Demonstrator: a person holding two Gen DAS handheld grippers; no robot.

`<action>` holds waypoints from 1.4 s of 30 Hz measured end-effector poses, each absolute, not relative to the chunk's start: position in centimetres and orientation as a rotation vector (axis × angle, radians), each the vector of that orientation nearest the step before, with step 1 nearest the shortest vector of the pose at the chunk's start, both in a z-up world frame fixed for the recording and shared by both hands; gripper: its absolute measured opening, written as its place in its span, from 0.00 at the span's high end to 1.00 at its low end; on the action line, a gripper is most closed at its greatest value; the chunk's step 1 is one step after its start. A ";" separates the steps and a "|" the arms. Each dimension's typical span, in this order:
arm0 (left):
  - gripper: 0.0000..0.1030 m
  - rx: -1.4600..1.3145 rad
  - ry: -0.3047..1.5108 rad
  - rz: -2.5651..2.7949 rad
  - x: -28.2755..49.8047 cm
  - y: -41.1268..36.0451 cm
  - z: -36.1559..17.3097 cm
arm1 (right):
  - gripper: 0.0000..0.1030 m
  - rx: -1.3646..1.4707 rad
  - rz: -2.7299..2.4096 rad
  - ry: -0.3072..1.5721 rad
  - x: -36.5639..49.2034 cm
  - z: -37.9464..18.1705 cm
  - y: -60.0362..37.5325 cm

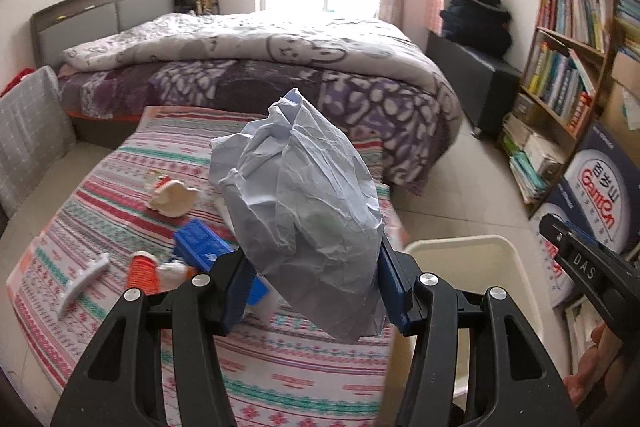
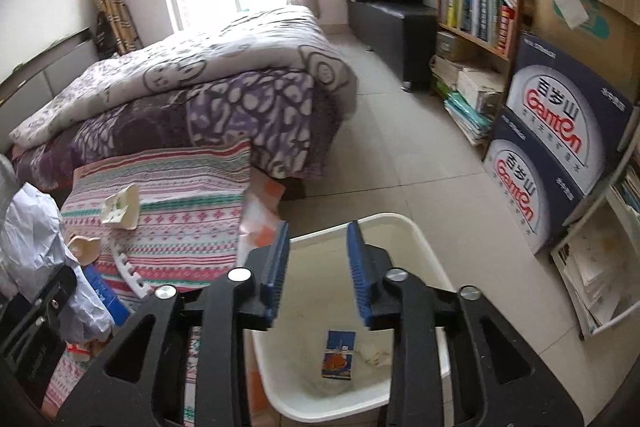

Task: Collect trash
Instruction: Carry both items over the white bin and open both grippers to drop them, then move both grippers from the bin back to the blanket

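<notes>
The left gripper (image 1: 316, 279) squeezes the crumpled paper (image 1: 304, 211). The right gripper (image 2: 318, 275) hangs open and empty over the bin (image 2: 416, 251), probably just after dropping the little box (image 2: 338, 355). Next, carry the paper to the bin at four o'clock.

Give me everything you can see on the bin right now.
The bin is a cream plastic tub with rounded corners and a thick rim, upright on the tiled floor against the striped table's edge. It is open-topped and nearly empty: a small blue carton and a pale scrap lie at the bottom. The right gripper hangs over it, jaws apart, touching nothing.
</notes>
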State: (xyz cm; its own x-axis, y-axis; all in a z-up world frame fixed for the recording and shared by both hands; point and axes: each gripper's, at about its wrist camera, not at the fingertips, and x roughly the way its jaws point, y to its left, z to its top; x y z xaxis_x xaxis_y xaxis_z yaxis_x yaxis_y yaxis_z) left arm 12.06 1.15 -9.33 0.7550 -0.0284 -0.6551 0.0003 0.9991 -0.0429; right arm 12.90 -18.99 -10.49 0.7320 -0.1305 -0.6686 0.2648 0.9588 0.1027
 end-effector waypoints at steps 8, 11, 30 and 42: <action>0.47 0.015 0.741 -0.116 12.4 -4.0 -10.5 | 0.37 0.243 -0.340 0.692 11.8 -10.4 -23.6; 0.46 0.028 0.757 -0.151 12.6 -5.8 -11.1 | 0.22 0.272 -0.402 0.678 11.3 -10.3 -25.6; 0.25 0.051 0.810 -0.307 12.8 -11.7 -12.4 | 0.07 0.386 -0.529 0.677 9.9 -10.7 -32.0; 0.23 0.052 0.793 -0.174 13.0 -6.2 -11.9 | 0.07 0.289 -0.442 0.709 11.3 -10.6 -26.5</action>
